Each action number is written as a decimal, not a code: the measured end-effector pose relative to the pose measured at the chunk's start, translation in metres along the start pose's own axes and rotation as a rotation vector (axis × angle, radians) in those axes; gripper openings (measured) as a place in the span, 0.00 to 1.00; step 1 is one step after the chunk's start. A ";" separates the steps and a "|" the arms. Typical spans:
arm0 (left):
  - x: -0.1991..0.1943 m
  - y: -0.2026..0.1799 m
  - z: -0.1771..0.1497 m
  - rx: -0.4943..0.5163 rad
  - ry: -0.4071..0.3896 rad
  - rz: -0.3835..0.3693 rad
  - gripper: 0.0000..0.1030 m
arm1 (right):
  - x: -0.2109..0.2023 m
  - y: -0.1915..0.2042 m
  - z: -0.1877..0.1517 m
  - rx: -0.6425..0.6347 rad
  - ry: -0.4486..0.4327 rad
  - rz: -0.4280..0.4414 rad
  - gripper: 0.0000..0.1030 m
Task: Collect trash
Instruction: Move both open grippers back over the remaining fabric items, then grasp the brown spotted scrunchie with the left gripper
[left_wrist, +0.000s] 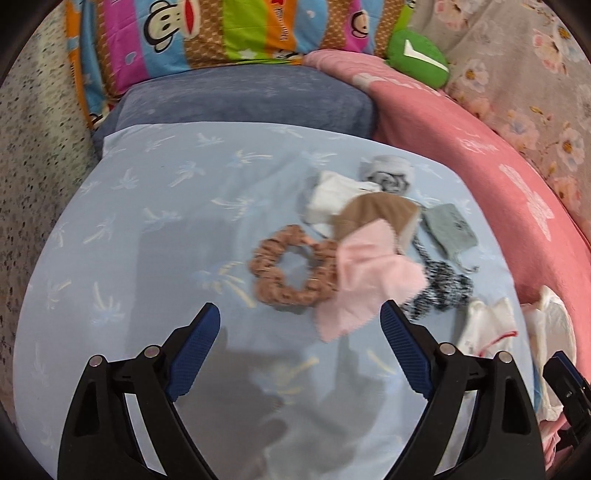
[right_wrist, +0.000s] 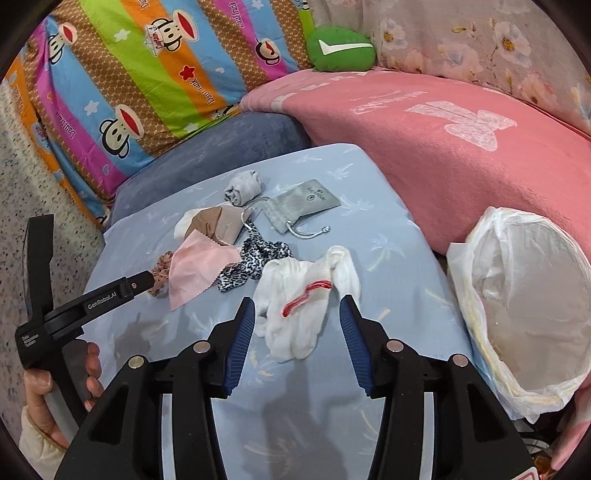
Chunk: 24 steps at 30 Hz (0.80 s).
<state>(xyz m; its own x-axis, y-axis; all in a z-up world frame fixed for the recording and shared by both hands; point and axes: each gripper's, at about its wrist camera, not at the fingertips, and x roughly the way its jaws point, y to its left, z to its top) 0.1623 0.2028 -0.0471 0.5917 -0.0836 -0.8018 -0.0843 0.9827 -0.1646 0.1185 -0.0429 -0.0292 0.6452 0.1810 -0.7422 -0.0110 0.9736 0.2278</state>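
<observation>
One white glove (right_wrist: 303, 306), fingers toward right tool (right_wrist: 297, 306)

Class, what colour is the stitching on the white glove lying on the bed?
Red, on the white glove; clearest in the right wrist view.

**Bright, even light; soft blur on the left**

I am seeing both views evenly and brightly lit, with no glare. My claws are casting soft grey shadows onto the pale blue sheet (left_wrist: 155, 206) just ahead of them, so light is coming from above and behind me. The left view is smearing slightly with motion; the right one is staying crisper. Both fisheye pictures are bending hard at the edges and darkening to black corners.
</observation>
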 end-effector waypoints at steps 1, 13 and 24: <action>0.003 0.007 0.002 -0.007 0.002 0.006 0.82 | 0.003 0.005 0.001 -0.006 0.004 0.004 0.46; 0.032 0.035 0.024 -0.035 0.026 0.014 0.81 | 0.055 0.062 0.017 -0.064 0.055 0.050 0.46; 0.061 0.022 0.032 0.020 0.078 -0.038 0.41 | 0.104 0.099 0.029 -0.103 0.099 0.083 0.46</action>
<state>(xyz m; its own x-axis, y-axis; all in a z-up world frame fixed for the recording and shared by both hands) 0.2223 0.2242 -0.0816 0.5298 -0.1328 -0.8377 -0.0466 0.9816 -0.1852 0.2066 0.0688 -0.0658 0.5607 0.2690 -0.7831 -0.1429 0.9630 0.2285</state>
